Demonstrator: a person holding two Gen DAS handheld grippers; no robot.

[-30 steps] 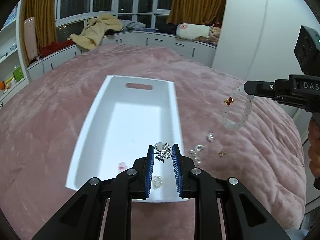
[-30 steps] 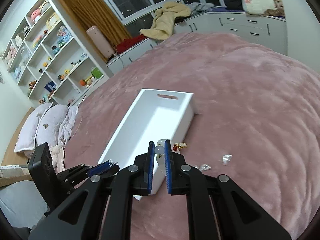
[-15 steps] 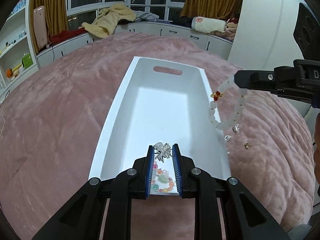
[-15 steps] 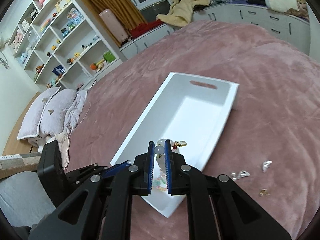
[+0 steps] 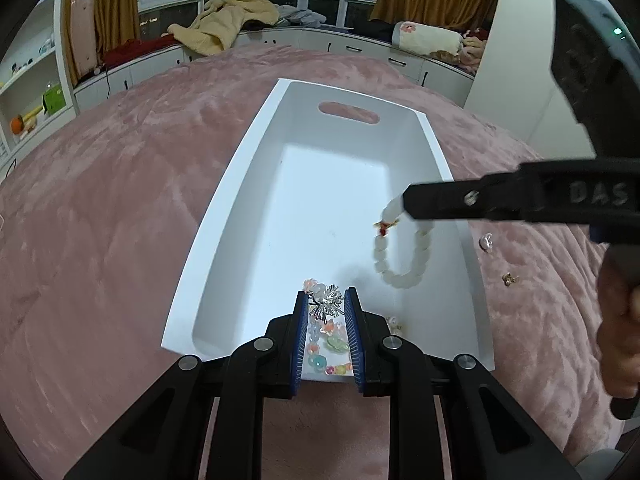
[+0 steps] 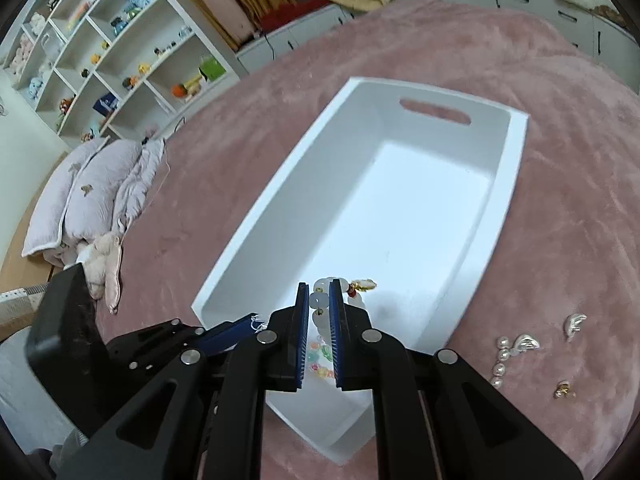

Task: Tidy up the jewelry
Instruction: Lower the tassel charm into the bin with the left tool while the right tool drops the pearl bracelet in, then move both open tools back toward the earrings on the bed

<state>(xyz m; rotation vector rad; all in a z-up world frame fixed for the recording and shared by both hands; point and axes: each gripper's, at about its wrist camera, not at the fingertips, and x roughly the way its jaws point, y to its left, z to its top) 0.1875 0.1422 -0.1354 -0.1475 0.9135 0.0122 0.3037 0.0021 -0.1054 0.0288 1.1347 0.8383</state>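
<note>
You have a plush, matt pink bedspread (image 5: 120, 220) under a smooth white tray (image 5: 256, 184) that looks like satin plastic. Your left gripper (image 5: 326, 308) pinches a glittering silvery metal brooch (image 5: 329, 305) between ribbed blue pads (image 5: 301, 332), and your right gripper (image 6: 319, 308) grips a bracelet of milky, glossy beads (image 5: 400, 264). Both tools' arms are matt black plastic with shiny metal screws (image 5: 264, 343).

The black left gripper (image 5: 327, 305) covered part of the pastel multicoloured bead bracelet (image 5: 326, 346) on the floor of the white rectangular plastic bin (image 5: 224, 216). The small gold trinket (image 6: 564, 390) on the pink plush bedspread (image 6: 568, 200) was too tiny to identify. The person's hand (image 5: 618, 336) ran off the picture's right edge.
</note>
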